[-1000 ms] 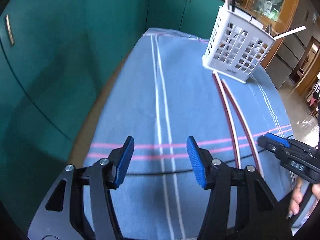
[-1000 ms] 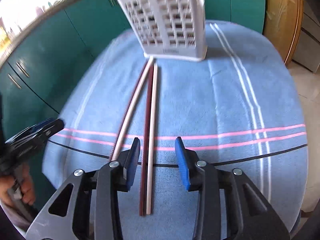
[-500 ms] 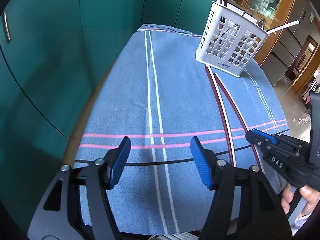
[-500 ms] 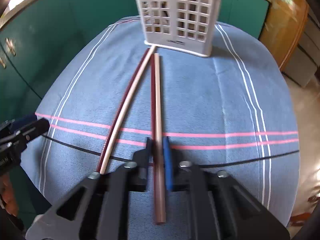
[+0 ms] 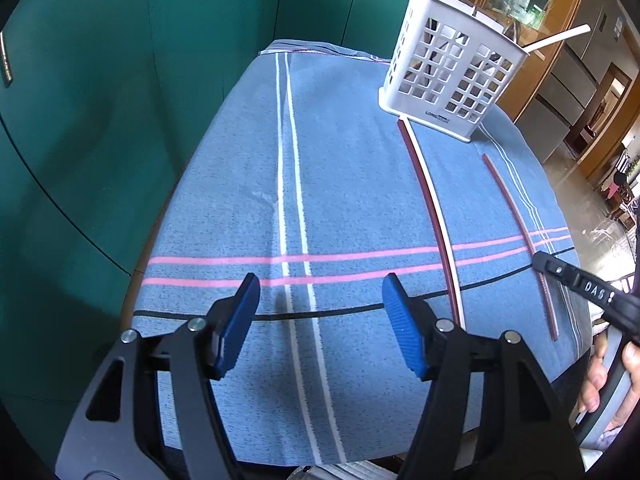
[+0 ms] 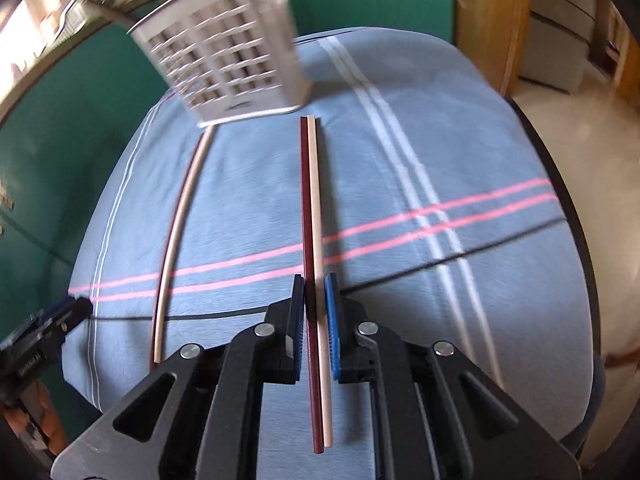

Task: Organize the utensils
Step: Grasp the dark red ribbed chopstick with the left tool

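Chopstick [image 6: 314, 216] clamped in the right gripper [image 6: 315, 300], ready for the caddy [image 6: 232, 64].
Its jaws have just closed on the stick's near end, so the long shaft can tip into the caddy's open top. The other chopstick [image 5: 430, 208] lies on the cloth [image 5: 352, 184], touching the caddy's base. The left gripper [image 5: 320, 316] hovers wide and empty, apart from both.

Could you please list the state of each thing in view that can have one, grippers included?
Right gripper: jaws have just closed, shut on one chopstick.
Held chopstick: gripped near its near end, pointing toward the basket.
Other chopstick: lying flat on the cloth, untouched.
Left gripper: open, jaws have just widened, nothing between them.
White utensil basket: upright on the cloth, utensils already standing in it.
Blue striped cloth: spread flat.
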`<state>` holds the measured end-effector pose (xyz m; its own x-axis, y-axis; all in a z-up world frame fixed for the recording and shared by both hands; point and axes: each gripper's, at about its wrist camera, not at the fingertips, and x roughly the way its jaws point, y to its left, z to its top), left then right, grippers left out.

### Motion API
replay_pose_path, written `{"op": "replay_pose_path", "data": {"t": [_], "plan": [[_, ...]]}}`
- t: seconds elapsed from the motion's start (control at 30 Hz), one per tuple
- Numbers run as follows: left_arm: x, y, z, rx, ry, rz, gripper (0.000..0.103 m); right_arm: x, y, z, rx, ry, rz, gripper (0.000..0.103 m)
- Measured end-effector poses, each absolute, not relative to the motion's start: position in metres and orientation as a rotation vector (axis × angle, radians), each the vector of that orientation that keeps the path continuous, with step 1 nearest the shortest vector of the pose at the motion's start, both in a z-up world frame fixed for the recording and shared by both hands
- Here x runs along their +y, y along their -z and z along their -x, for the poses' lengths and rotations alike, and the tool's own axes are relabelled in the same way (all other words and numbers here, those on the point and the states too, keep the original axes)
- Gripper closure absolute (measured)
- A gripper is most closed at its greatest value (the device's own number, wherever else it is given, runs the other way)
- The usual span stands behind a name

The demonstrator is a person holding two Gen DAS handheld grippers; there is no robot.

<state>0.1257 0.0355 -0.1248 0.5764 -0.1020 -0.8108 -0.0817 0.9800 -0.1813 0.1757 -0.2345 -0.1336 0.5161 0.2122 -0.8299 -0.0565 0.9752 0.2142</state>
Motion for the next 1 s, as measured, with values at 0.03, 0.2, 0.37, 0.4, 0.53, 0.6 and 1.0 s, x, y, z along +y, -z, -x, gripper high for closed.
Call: {"op": "replay_pose_path", "data": {"t": [0.03,0.2,0.37,0.4,0.53,0.6,1.0], "plan": [[0.035,0.125,-0.125,0.958,0.015,0.206,0.04,-0.237,0.133,-0.176,1.015,-0.156,-0.18,0.092],[0.03,0.122,-0.124,0.955,0.022,0.196,0.038,-0.238,0.121,-0.169,0.983,-0.204,-0.185,0.092],[0.025,0.123,-0.124,0.96,0.033,0.188,0.037,-0.232,0.116,-0.166,0.977,-0.261,-0.188,0.092],[0.024,0.122,-0.124,0.959,0.034,0.185,0.036,-0.231,0.116,-0.165,0.978,-0.269,-0.19,0.091],[0.023,0.121,-0.125,0.956,0.037,0.181,0.035,-0.235,0.109,-0.163,0.959,-0.273,-0.218,0.06],[0.021,0.122,-0.126,0.958,0.045,0.184,0.035,-0.239,0.106,-0.164,0.945,-0.243,-0.215,0.06],[-0.047,0.134,-0.16,1.019,0.215,0.09,0.044,-0.269,0.127,-0.17,1.016,-0.142,-0.257,0.059]]}}
